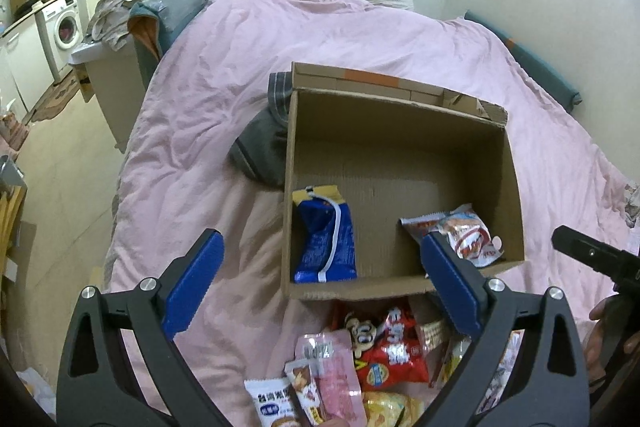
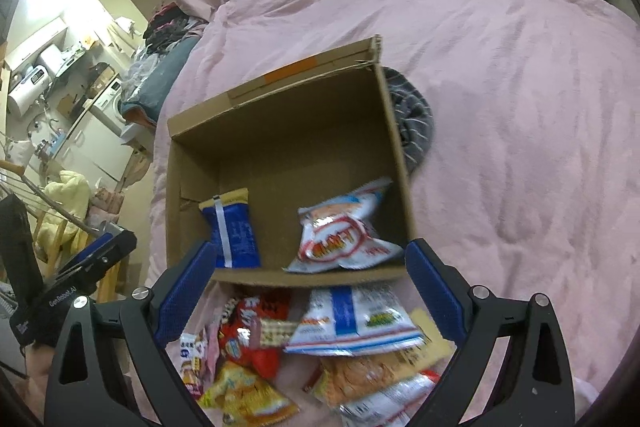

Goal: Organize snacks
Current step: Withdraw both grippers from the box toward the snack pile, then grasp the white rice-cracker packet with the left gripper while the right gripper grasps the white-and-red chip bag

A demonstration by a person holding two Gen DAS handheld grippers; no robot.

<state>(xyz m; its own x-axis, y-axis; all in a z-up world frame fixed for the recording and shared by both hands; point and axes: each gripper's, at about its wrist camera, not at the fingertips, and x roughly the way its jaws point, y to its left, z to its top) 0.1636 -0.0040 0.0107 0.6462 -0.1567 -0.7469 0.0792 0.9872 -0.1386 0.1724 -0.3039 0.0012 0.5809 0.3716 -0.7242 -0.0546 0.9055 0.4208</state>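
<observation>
Left wrist view: the left tongs are spread wide with nothing between the blue pads, hanging over the near wall of the cardboard box that sits on the pink duvet in the centre of the frame. Inside the box a blue biscuit packet leans against the left wall and a red-and-white snack packet lies at the lower right. The loose pile of snacks waits at the bottom of the frame, just in front of the box. The right tongs' black body pokes in at the right edge.

Right wrist view: the right tongs are also spread and empty, framing the box's near wall. Below them lies a white-and-blue packet on top of the pile, a red packet to its left and a yellow packet at the bottom.

My judgement: the next pick comes from the pile. It would go best to choose the topmost packet, such as the white-and-blue one, pinch it by a sealed edge rather than the puffed middle, lift it clear of the neighbours, and set it in the bare far part of the box so the two tongs do not cross.
</observation>
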